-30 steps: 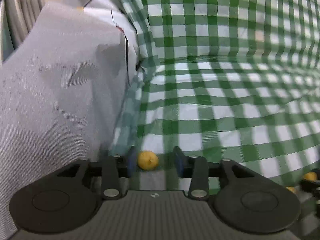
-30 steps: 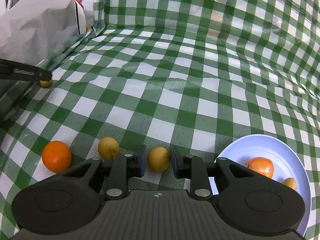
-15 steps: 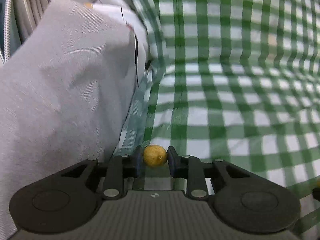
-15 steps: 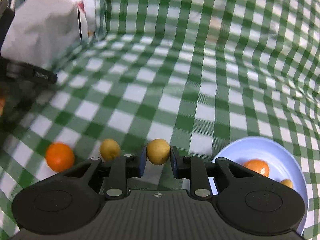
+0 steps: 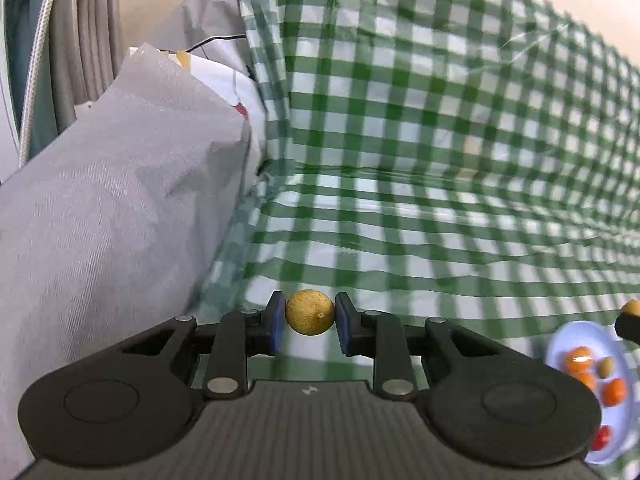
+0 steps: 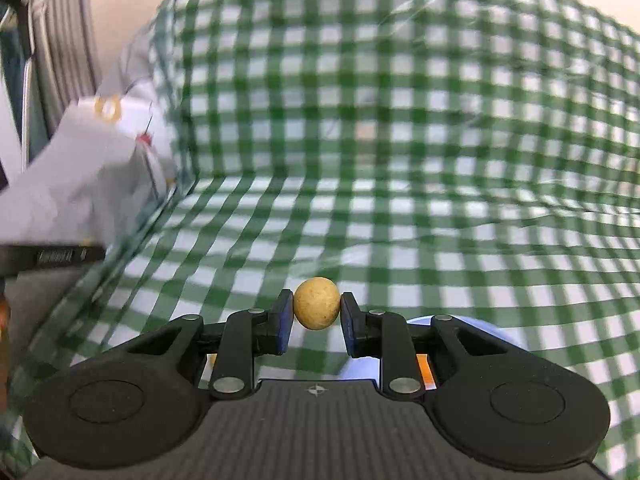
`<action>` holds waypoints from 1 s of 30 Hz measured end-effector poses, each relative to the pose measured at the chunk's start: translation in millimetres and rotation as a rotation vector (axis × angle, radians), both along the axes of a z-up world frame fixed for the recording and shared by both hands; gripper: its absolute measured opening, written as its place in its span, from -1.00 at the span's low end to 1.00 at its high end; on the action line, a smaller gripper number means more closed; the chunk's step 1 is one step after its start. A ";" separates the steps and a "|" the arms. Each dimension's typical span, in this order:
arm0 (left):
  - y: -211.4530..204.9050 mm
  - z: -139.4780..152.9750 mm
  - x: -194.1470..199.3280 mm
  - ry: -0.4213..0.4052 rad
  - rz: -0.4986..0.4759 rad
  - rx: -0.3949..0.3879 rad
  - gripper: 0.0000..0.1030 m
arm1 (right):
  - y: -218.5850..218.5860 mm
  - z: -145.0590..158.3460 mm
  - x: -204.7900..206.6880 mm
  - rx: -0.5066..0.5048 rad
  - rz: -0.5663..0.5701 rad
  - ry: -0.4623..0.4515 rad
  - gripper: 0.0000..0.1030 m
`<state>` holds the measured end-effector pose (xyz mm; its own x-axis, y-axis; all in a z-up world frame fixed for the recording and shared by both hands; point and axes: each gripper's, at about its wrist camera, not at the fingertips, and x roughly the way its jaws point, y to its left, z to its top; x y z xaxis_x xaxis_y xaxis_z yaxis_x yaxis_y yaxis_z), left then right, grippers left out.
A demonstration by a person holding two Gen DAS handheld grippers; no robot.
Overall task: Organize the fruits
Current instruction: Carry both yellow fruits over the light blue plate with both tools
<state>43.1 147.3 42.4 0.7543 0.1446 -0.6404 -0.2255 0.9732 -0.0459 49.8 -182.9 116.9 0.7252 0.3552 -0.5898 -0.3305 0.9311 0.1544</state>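
Note:
My left gripper [image 5: 310,322] is shut on a small round yellow fruit [image 5: 310,317], lifted off the green checked cloth [image 5: 420,216]. My right gripper [image 6: 316,314] is shut on another small yellow fruit [image 6: 316,303], also held up in the air. A pale blue plate [image 5: 560,354] with several orange, yellow and red fruits lies at the lower right of the left wrist view. In the right wrist view a bit of the blue plate [image 6: 480,326] shows just behind my right fingers. The right gripper's tip with its fruit [image 5: 632,307] peeks in above the plate.
A grey fabric-covered bulk [image 5: 108,220] rises along the left, with white printed cloth [image 5: 224,80] behind it. The checked cloth climbs up the back like a wall. The left gripper's dark body [image 6: 52,257] enters the right wrist view at the left edge. Curtains [image 5: 80,32] hang far left.
The left jaws closed on the yellow fruit by the grey fabric and lifted it. The right gripper rose with its fruit and swung toward the plate; the orange and yellow fruits on the cloth dropped from view.

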 end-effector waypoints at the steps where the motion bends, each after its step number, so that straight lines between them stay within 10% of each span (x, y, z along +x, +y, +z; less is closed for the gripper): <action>1: -5.2 2.2 -5.3 0.000 -0.010 -0.016 -0.44 | -10.7 3.0 -3.3 0.000 -0.010 -0.008 -0.49; 30: -125.7 -18.4 5.1 0.022 -0.296 -0.073 -0.44 | -114.0 -32.9 -13.5 -0.126 -0.220 0.003 -0.49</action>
<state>48.3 21.6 23.9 0.7425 -0.1268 -0.6578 0.0661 0.9910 -0.1164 36.3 -296.8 84.1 0.7751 0.1130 -0.6217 -0.1179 0.9925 0.0335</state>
